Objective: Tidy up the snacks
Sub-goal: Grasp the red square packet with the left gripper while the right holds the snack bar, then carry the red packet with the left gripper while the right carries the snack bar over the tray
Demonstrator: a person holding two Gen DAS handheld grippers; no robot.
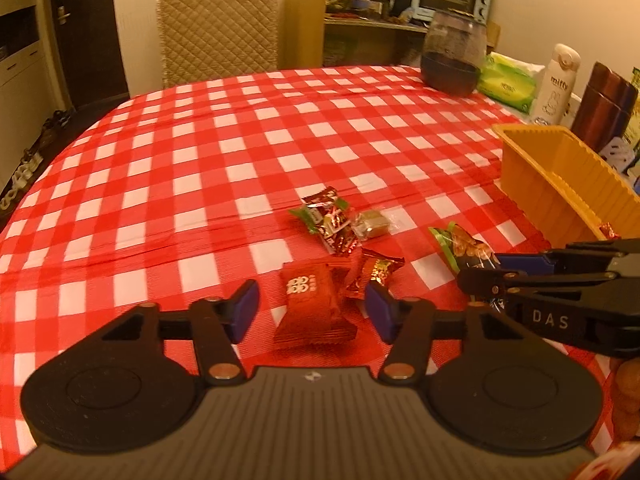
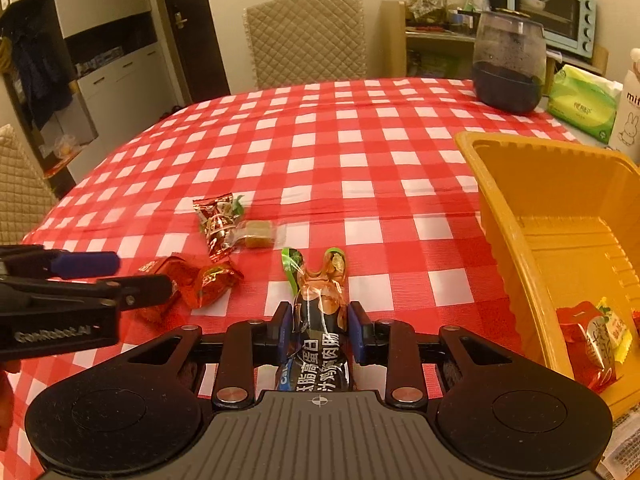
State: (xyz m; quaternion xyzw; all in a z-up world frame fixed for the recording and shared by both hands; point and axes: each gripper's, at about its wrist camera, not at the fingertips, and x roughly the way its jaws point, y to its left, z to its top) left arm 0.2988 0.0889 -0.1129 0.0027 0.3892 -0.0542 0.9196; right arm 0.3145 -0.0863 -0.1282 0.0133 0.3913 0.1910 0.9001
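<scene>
Right gripper (image 2: 319, 330) clamps a dark sausage packet (image 2: 320, 320) above the checked tablecloth (image 2: 320, 152), beside the yellow tray (image 2: 500, 216) — its lower half hidden; left gripper (image 1: 312, 308) spread wide around a red wafer packet (image 1: 310, 300).

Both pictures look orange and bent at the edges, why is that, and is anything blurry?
Left wrist view: warm indoor light tints all; the fisheye lens curves the checked tablecloth, and the red snack packet glints. Right wrist view: same tint, dark corners, the yellow bin bows outward, and the sausage packet shows glare; distant shelves look soft.

Each black hand-held gripper (image 1: 312, 308) has blue pads (image 1: 245, 310) and silver screws.
</scene>
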